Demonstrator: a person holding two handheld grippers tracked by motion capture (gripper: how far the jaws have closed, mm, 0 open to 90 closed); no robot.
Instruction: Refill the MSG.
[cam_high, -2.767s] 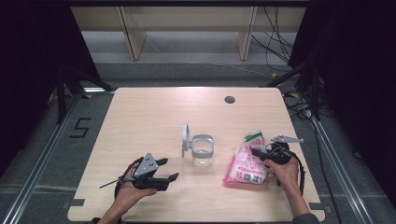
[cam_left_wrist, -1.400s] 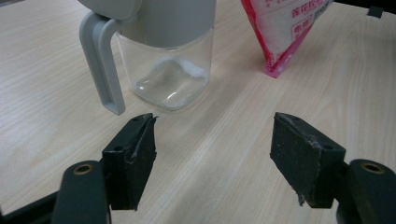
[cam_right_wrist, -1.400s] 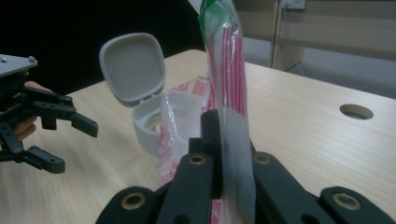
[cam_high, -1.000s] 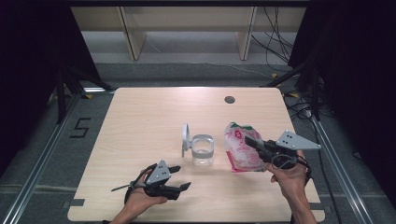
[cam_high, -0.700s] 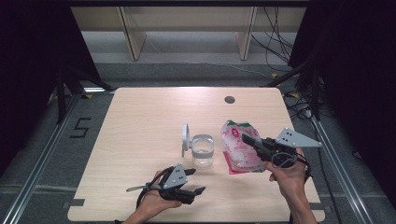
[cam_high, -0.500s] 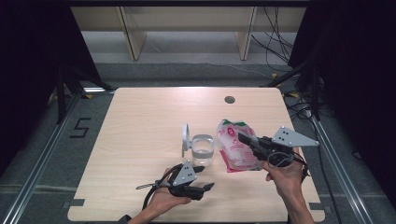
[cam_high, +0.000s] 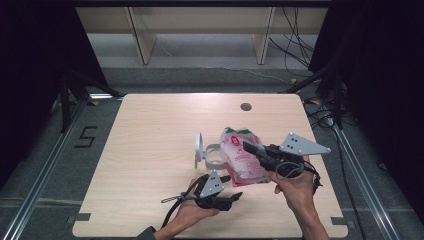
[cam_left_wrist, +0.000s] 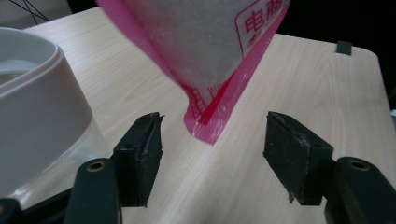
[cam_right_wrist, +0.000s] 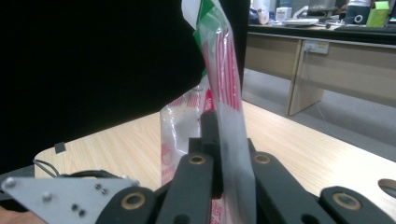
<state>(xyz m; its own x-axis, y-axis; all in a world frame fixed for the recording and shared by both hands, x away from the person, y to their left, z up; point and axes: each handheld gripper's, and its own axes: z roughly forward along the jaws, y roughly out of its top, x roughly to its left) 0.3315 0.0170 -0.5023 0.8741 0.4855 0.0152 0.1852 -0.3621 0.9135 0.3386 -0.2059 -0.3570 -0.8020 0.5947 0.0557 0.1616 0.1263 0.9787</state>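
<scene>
The right gripper (cam_high: 252, 148) is clamped on the upper side of a pink-and-white plastic pouch (cam_high: 241, 159), seen from the high view held up just right of a clear glass jar (cam_high: 214, 156) whose white lid (cam_high: 198, 148) stands hinged open on its left. The jar sits mid-tabletop (cam_high: 150, 130); what it holds cannot be told from here. The left gripper (cam_high: 231, 187) lies low in front of the jar, under the pouch's bottom end.

In the left gripper view, the left gripper (cam_left_wrist: 212, 154) has its jaws spread apart, gripping nothing, with the pouch's pink bottom corner (cam_left_wrist: 205, 126) hanging between and beyond them. White grainy contents show through the pouch (cam_left_wrist: 196, 42). The jar's white rim (cam_left_wrist: 37, 88) is at the left.

In the right gripper view, the right gripper (cam_right_wrist: 219, 140) pinches the pouch (cam_right_wrist: 224, 79), whose green-edged top rises above the jaws.
</scene>
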